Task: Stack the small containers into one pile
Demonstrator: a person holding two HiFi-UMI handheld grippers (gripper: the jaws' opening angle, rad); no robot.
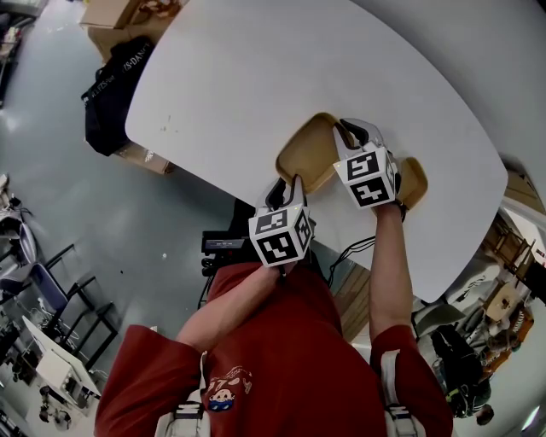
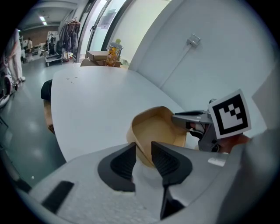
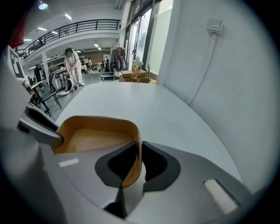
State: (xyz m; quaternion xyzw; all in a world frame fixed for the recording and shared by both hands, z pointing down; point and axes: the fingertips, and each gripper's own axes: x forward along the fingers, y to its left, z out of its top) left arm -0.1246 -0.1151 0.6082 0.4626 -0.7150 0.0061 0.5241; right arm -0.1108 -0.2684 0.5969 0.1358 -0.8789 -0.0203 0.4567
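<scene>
While the tan, rounded-square shallow container (image 1: 311, 149) sits at the near edge of the white oval table (image 1: 256, 77), both claws have it. The left gripper (image 1: 286, 186) pinches its near corner wall, and the right gripper (image 1: 354, 132) is pressed thin on the right-hand wall. A second tan container (image 1: 415, 181) lies just beside it along the same edge, half hidden.

This looks like the pickup step. Next it likely needs a level lift, then a square lowering onto the neighbour so the two nest.

Past the table's left end, a black bag (image 1: 111, 90) and cardboard boxes (image 1: 115, 17) rest on the grey floor.
</scene>
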